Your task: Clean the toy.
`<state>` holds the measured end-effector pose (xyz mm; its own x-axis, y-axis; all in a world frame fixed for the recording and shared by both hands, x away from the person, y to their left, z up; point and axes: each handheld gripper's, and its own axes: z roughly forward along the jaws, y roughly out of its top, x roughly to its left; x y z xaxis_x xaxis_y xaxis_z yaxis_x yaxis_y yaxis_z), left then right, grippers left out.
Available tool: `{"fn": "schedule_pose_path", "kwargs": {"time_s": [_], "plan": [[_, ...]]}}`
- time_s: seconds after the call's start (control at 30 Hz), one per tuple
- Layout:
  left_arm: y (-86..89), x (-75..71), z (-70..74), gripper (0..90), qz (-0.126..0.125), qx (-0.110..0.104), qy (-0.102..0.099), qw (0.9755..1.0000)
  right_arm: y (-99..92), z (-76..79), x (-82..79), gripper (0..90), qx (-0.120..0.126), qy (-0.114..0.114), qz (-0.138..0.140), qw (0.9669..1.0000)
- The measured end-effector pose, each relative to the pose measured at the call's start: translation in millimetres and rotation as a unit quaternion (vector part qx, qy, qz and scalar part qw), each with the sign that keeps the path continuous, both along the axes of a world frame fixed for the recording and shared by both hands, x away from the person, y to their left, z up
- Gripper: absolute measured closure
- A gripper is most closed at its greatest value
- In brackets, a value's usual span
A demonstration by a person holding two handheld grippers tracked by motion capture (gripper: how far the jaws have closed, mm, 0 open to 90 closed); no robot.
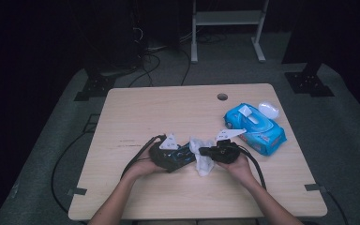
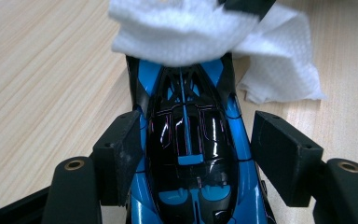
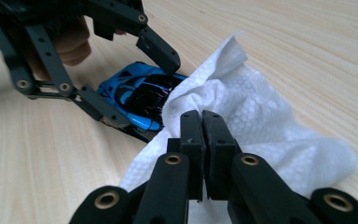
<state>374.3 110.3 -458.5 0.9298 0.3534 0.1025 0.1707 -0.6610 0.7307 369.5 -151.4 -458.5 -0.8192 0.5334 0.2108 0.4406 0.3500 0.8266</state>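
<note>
**Car wipe has begun, most of the car still to do**

On the left, the left gripper (image 2: 196, 140) has its jaws about half wide. They hug the 2 sides of the blue and black car (image 2: 191, 163) and look to pinch it. The car sits low on the table (image 1: 168, 108), near the front edge, in the middle.

Next comes the white wipe (image 3: 261, 121). It lies over the car's nose. The roof and back end are bare and shiny, so I think the wiping has only got as far as the front.

The right gripper (image 3: 201, 126) has its jaws squeezed tight on the wipe.

Far right sits the blue pack (image 1: 258, 129), with a clear cap (image 1: 268, 110) just behind it.

The car's nose is hidden under the wipe. Its wheels and tail are cut off. I cannot tell if any dirt is left.
</note>
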Motion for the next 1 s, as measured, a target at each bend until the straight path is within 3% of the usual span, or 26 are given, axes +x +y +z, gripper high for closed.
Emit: {"fn": "schedule_pose_path", "kwargs": {"time_s": [0.2,0.4,0.6,0.8,1.0], "plan": [[4.4,-1.7,1.7,32.3,0.003,-0.008,0.003,1.0,-16.4,18.4,-9.7,87.0,0.024,-0.011,-0.001,0.9996],[10.4,-2.9,7.2,31.6,0.007,-0.021,-0.002,0.9998,-41.2,27.7,-15.7,87.0,0.015,-0.019,-0.017,0.9996],[16.7,-2.6,12.0,30.5,0.014,-0.024,-0.005,0.9996,-69.1,24.8,-17.6,87.1,0.007,-0.015,-0.041,0.999],[23.2,-3.9,14.7,29.2,0.019,-0.028,-0.008,0.9994,-94.9,10.8,-20.9,86.5,-0.006,0.0,-0.065,0.9979],[29.2,-4.1,15.4,27.1,0.03,-0.042,-0.015,0.9985,-114.0,2.8,-24.1,69.1,0.014,0.013,-0.081,0.9966]]}}
